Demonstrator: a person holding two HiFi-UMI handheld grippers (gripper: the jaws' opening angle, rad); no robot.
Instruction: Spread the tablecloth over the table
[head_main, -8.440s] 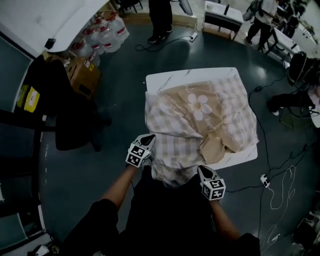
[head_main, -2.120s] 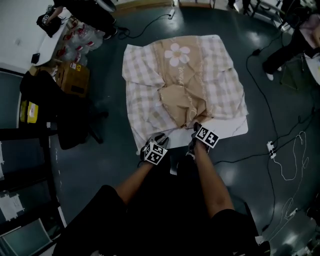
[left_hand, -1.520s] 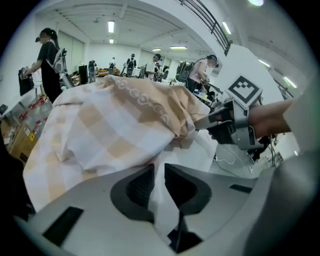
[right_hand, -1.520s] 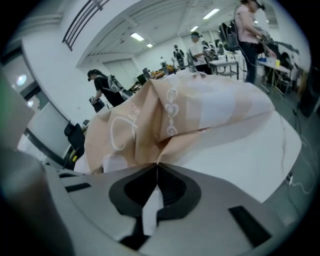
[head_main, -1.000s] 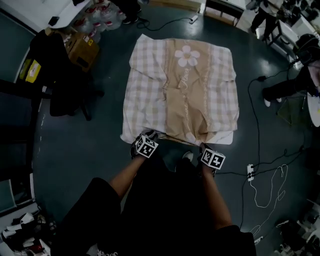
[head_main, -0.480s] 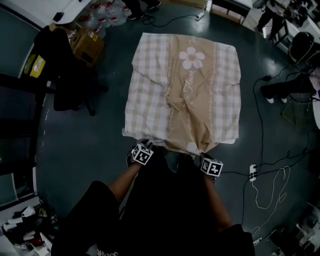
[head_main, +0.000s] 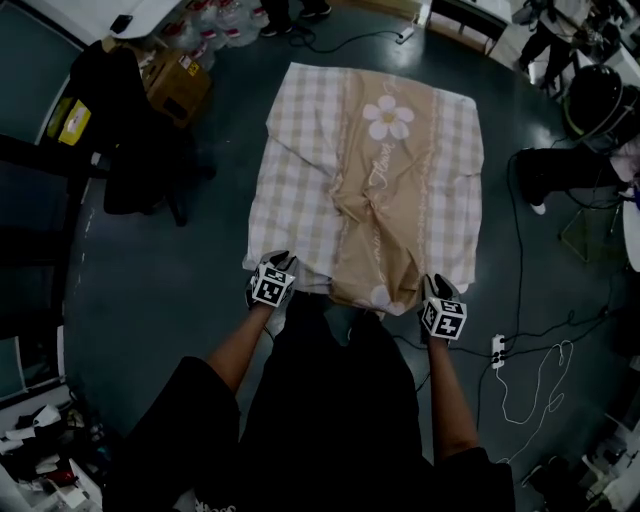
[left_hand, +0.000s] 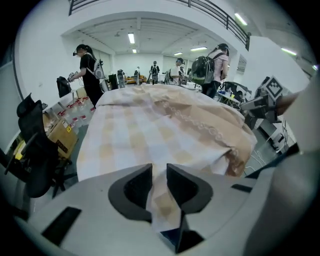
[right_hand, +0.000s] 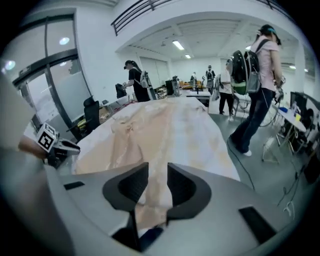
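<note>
**Head view.** The tablecloth (head_main: 370, 170) lies flat over the table in the upper centre of the frame, flower motif at the far end. No bare tabletop shows. Half a second earlier both grippers sat closer together below the near edge. They have since moved apart along it: the left gripper (head_main: 277, 260) is now at the cloth's lower-left corner and the right gripper (head_main: 436, 284) at its lower-right corner. The near hem is drawn wider as a result. Creases remain in the middle of the beige band, and a fold of it sags over the near edge between the grippers.

**Left gripper view.** The jaws stand close together with a narrow fold of checked cloth filling the gap. They are clamped on the tablecloth's corner, and the fabric runs away from them up the frame.

**Right gripper view.** The jaws have just been opening. They stand apart with a strip of beige cloth passing through the gap and hanging down behind them. The pads do not appear to pinch it.

**Finding.** Coverage looks essentially complete. The right side reads as a release or a change of grip. The centre creases and the sagging hem are the outstanding defects.
</note>
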